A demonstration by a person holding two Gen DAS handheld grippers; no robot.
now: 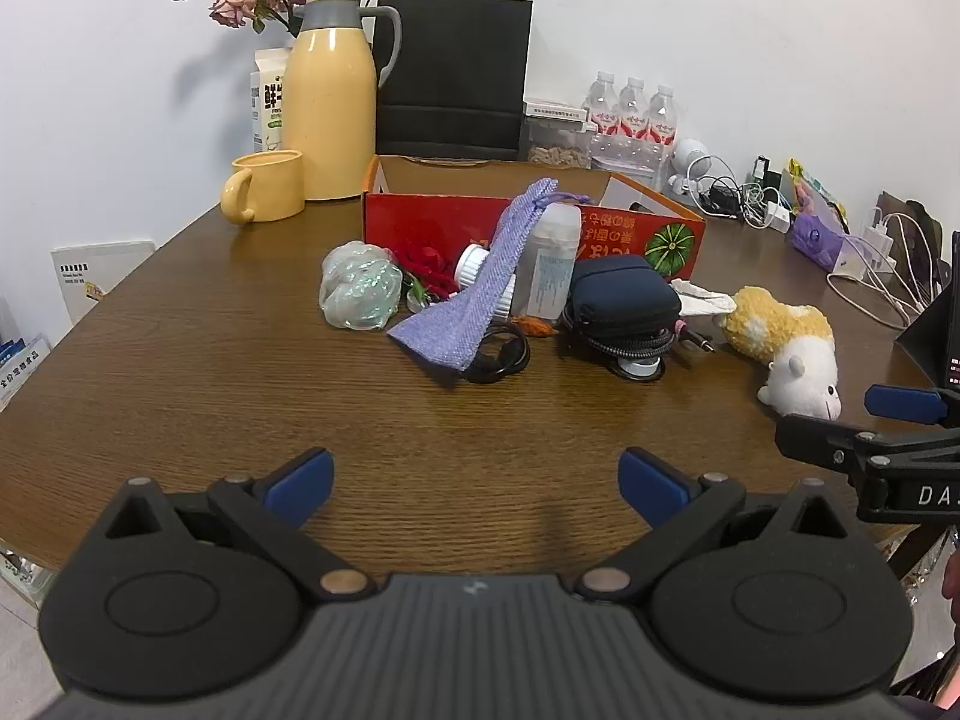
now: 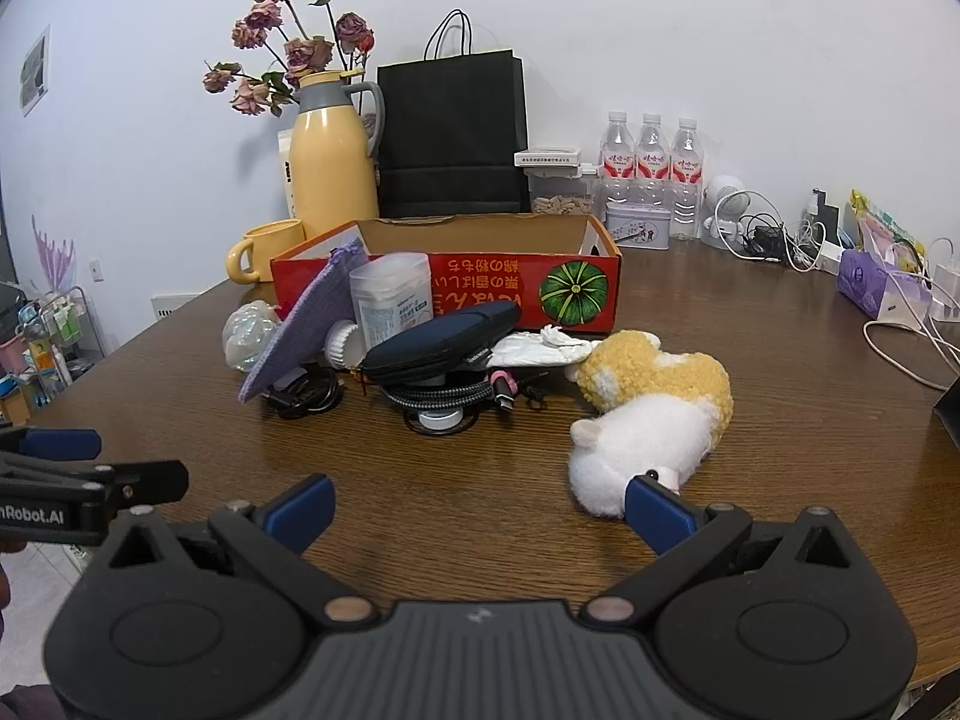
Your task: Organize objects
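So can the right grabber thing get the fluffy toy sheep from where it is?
Probably yes. The right gripper is wide open and the toy sheep lies on the table just ahead, beside its right finger, with nothing on it or between them. It need only shift slightly right.

left gripper (image 2: 90, 480): "nRobot.AI" | right gripper (image 1: 888, 420): "DA"

Cluttered home table (image 1: 240, 372) (thermos (image 1: 330, 102), chargers (image 1: 876, 240))

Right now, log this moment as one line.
left gripper: open, empty | right gripper: open, empty, beside yellow-and-white plush toy | red cardboard box: looks empty | clutter in front: untouched
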